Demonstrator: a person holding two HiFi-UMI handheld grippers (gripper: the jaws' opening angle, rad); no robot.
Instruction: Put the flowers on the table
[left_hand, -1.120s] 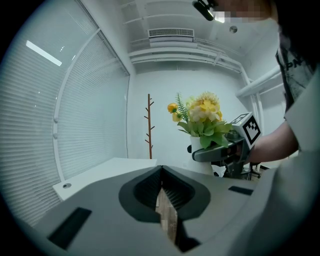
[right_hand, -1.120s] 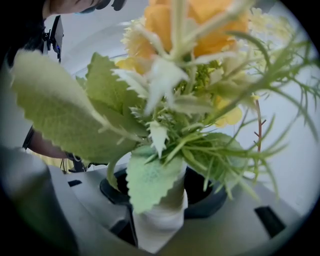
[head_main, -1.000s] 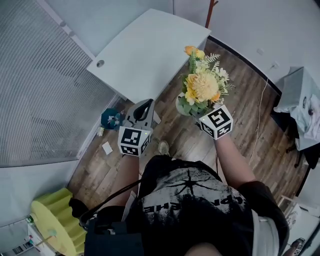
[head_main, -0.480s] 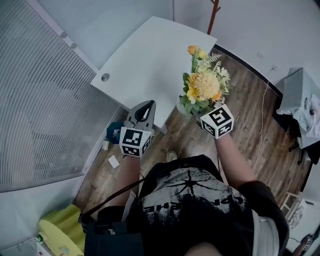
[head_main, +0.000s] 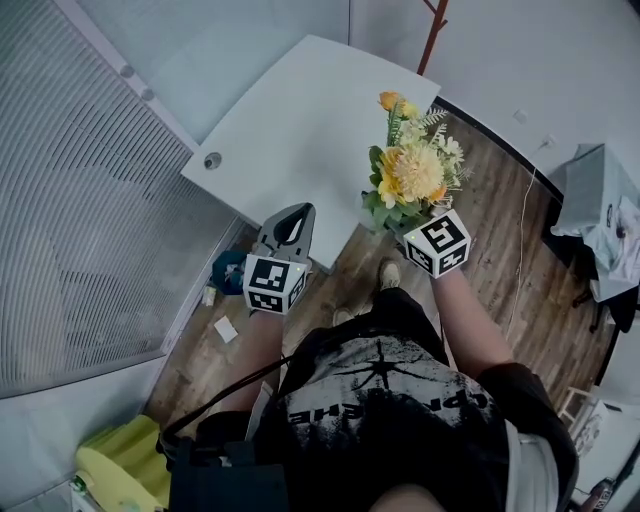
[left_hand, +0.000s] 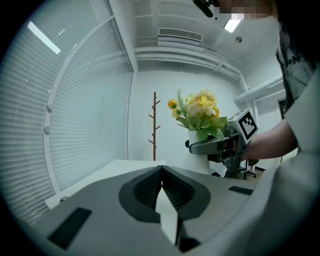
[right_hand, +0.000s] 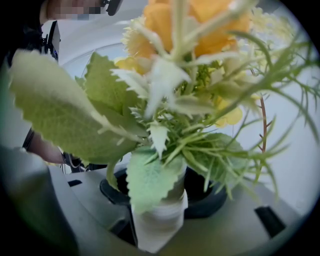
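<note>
A bunch of yellow, orange and cream flowers (head_main: 412, 175) stands in a white vase (head_main: 371, 214) held in the air over the wood floor, just off the near right edge of the white table (head_main: 300, 120). My right gripper (head_main: 398, 230) is shut on the vase (right_hand: 160, 220), and the leaves and flowers (right_hand: 190, 75) fill the right gripper view. My left gripper (head_main: 288, 222) hangs at the table's near edge, jaws shut and empty (left_hand: 161, 172). The left gripper view shows the flowers (left_hand: 200, 111) and the right gripper (left_hand: 220, 146) to its right.
A brown coat stand (head_main: 432, 30) rises behind the table. On the floor lie a teal object (head_main: 228, 270) and a paper scrap (head_main: 226, 328). A yellow-green stool (head_main: 110, 465) sits at lower left. Grey furniture with cloth (head_main: 600, 210) stands right. Window blinds (head_main: 80, 200) cover the left.
The person has stepped toward the table, which now lies closer under both grippers. The flowers stay gripped in the right gripper; the left stays shut.
</note>
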